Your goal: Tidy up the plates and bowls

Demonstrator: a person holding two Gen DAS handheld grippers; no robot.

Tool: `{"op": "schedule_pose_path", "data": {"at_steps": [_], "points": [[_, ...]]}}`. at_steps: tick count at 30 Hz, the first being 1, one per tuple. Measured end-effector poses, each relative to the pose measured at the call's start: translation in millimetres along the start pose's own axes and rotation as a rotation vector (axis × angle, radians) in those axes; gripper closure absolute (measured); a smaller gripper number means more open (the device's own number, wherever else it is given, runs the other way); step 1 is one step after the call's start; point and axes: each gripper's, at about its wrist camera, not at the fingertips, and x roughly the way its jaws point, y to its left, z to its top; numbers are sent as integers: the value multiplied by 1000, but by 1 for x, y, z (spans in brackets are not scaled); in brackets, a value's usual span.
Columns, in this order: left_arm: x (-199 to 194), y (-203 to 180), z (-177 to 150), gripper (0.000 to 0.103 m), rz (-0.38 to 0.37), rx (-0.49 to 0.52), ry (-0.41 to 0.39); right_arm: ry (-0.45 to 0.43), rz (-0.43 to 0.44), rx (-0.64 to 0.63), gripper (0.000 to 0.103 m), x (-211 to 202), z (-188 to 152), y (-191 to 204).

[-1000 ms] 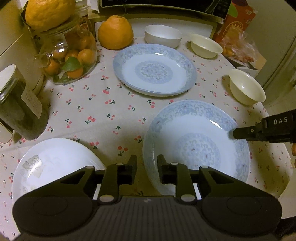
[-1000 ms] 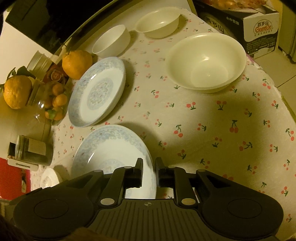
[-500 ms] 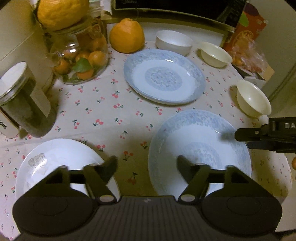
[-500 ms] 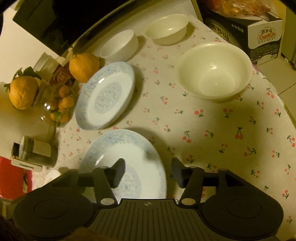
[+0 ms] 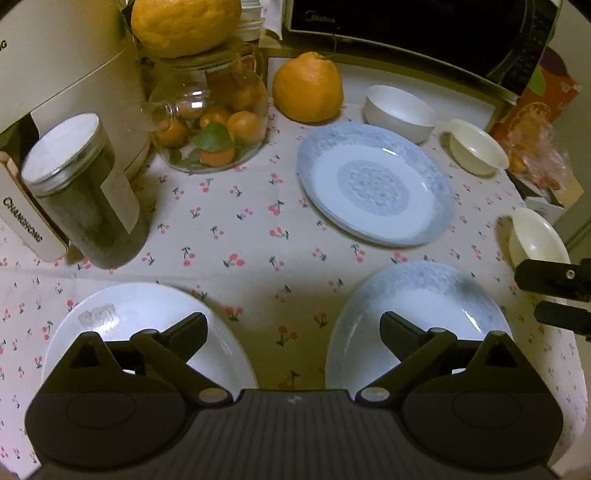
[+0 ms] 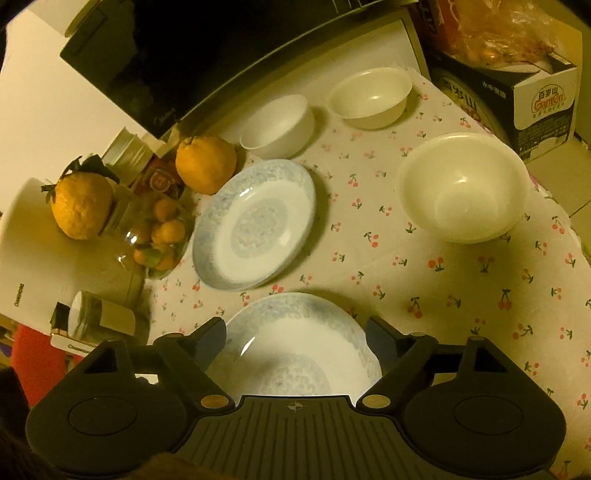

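My left gripper is open and empty above the cloth between a plain white plate at the near left and a blue-patterned plate at the near right. A second blue-patterned plate lies farther back. My right gripper is open and empty over the near blue plate; it shows at the right edge of the left wrist view. A large cream bowl stands at the right, and two smaller bowls stand at the back.
A glass jar of small oranges, a dark lidded jar, a white appliance and a large orange crowd the left and back. A microwave stands behind. A cardboard box sits off the table's right edge.
Both grippers have opened from nearly shut to wide open. The left gripper has drawn back and left, bringing the white plate closer. The right gripper has moved left over the near blue plate.
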Motion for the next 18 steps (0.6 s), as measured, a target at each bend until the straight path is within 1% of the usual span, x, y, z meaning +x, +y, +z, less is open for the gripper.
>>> {"op": "schedule_pose_path", "data": {"at_steps": [3, 8, 13, 14, 18], "points": [[2, -5, 8, 2, 7, 23, -22, -5, -3, 6, 18, 7, 12, -3], [12, -7, 30, 2, -9, 41, -56, -6, 19, 39, 18, 27, 32, -13], [29, 0, 52, 3, -67, -16, -58, -7, 80, 44, 18, 54, 55, -17], [32, 1, 56, 5, -80, -27, -59, -7, 88, 48, 18, 59, 59, -18], [46, 5, 64, 19, -134, -50, -81, -12, 100, 41, 18, 78, 69, -17]]}}
